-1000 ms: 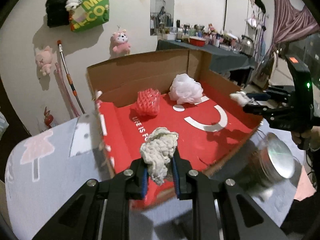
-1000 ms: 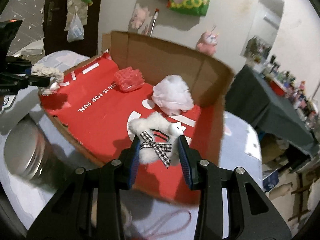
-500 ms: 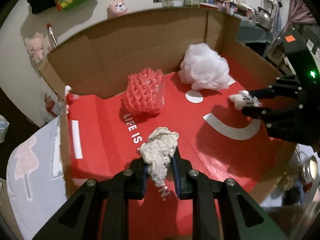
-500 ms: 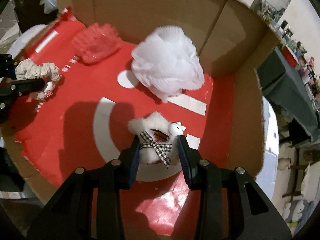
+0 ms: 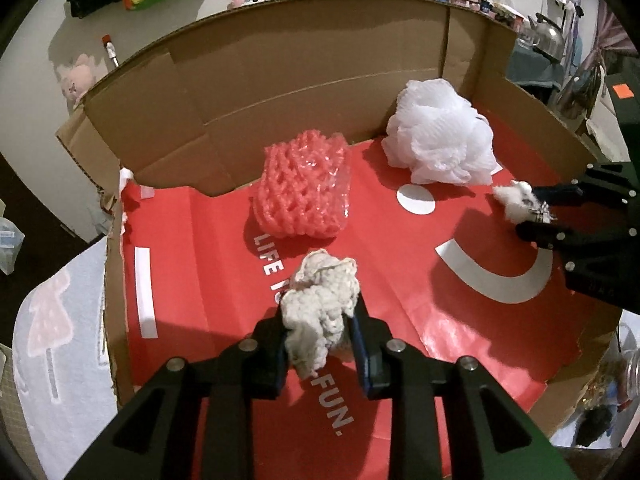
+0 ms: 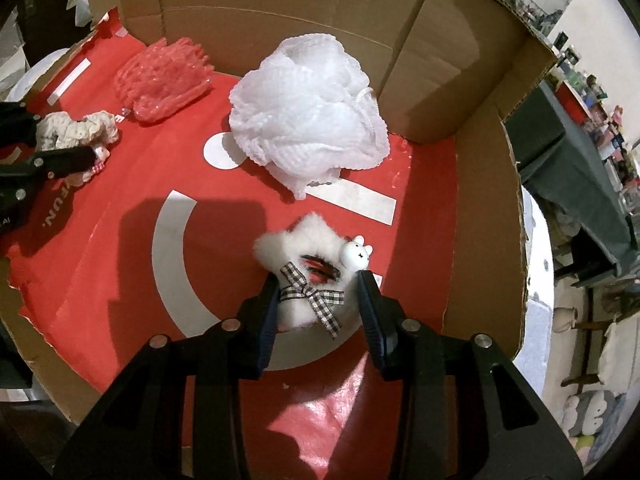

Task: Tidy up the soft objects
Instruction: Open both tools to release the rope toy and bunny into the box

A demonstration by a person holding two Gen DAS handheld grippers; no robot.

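Two grippers, left [image 5: 318,326] pinching a cream knitted bundle [image 5: 320,300], right [image 6: 318,296] a fluffy white scrunchie [image 6: 308,268], over the red-lined cardboard box [image 5: 280,80]; fibres snagging pads could spoil release.

One box [image 5: 304,76], four soft objects [image 5: 440,140], two tools [image 5: 320,344].

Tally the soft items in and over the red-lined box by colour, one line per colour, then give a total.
White: 2, the mesh bath pouf lying in the cardboard box and the fluffy scrunchie held in the right gripper.
Pink-red: 1, the foam net sleeve in the box.
Cream: 1, the knitted scrunchie held in the left gripper.
Total: 4.
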